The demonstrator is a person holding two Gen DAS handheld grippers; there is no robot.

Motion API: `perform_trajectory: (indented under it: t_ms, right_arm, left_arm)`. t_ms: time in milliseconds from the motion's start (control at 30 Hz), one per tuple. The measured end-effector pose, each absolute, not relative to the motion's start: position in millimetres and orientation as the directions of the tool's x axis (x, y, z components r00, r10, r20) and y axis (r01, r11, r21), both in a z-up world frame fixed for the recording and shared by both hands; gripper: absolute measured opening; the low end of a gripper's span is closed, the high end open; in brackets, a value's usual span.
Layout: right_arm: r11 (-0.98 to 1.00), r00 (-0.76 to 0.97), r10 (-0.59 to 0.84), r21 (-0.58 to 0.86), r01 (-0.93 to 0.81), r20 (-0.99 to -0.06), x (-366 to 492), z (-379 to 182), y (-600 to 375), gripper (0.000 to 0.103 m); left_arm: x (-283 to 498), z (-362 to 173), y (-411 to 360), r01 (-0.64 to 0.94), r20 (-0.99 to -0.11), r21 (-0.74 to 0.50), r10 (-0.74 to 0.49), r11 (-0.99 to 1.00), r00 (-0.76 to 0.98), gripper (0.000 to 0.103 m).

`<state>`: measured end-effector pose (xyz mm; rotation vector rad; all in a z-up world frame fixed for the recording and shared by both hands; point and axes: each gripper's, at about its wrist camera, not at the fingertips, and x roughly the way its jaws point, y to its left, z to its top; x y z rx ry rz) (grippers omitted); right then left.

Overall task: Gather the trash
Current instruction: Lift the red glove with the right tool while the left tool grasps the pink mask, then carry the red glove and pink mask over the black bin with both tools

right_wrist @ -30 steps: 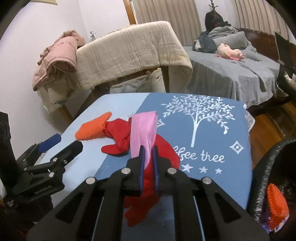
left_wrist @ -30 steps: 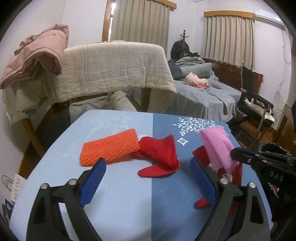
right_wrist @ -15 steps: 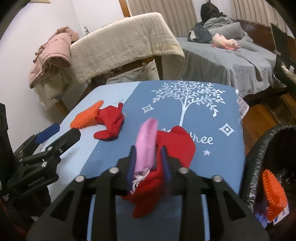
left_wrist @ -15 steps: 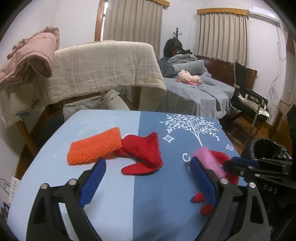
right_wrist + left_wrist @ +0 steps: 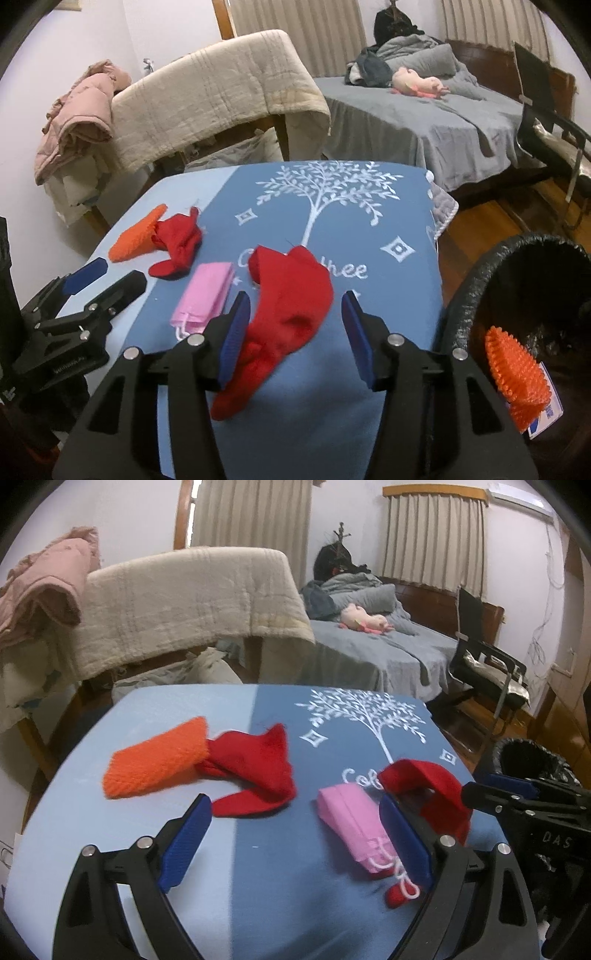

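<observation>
1. R gripper [image 5: 291,332]: jaws opening, red cloth [image 5: 291,306] between them, ungripped, on table [image 5: 332,424].
2. L gripper [image 5: 295,834]: wide apart, empty.
3. Pink packet [image 5: 207,295] beside cloth, bin [image 5: 465,295] nearby.
4. Risk: closing grabs cloth, not packet.

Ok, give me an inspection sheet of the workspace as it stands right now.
Surface: blue two-tone tablecloth with a white tree print.
Job's things: pink folded packet lying flat on the cloth; red cloth piece between the right tool's pads; second red cloth piece touching an orange mesh sleeve; black-lined bin beside the table's right edge, orange mesh piece inside.
Clutter: nothing seen beyond these.
Grippers: left tool open, empty; right tool opening, pads not pressing on the red cloth.
Cables: thin wires on the far wall.
Surroundings: bed, beige blanket, black chair.
</observation>
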<state>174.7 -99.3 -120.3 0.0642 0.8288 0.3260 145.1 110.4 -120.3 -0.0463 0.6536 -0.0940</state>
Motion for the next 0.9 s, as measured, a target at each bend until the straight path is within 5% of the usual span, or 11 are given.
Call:
perform_trajectory:
  t_ms: [333,433,600,900]
  right_arm:
    - [0.96,0.639,0.272,0.162,-0.227,-0.719,176.1,-125.9,-118.3,0.051]
    - [0.961,0.637,0.269,0.164,-0.22,-0.723,177.4,-129.1,-121.0,0.051]
    - [0.96,0.634,0.277,0.174,-0.221,-0.723,178.2,-130.5,-119.3,0.051]
    - [0.956,0.626,0.283,0.162,-0.245,-0.726,177.9,-132.4,-101.8,0.062]
  left_arm:
    - [173.0,-148.1,80.3,0.144,-0.69,-0.086,-0.163,0.986,0.705,0.076]
    - [180.2,-157.0,75.4,0.167,-0.729,-0.095,-0.183,0.981,0.659,0.06]
    - [185.8,-165.8,75.2,0.193,-0.76,-0.133,-0.225,0.972,0.61,0.016]
    - [171.6,-149.1,86.9,0.166,-0.699,-0.141,-0.217,0.976,0.682,0.008]
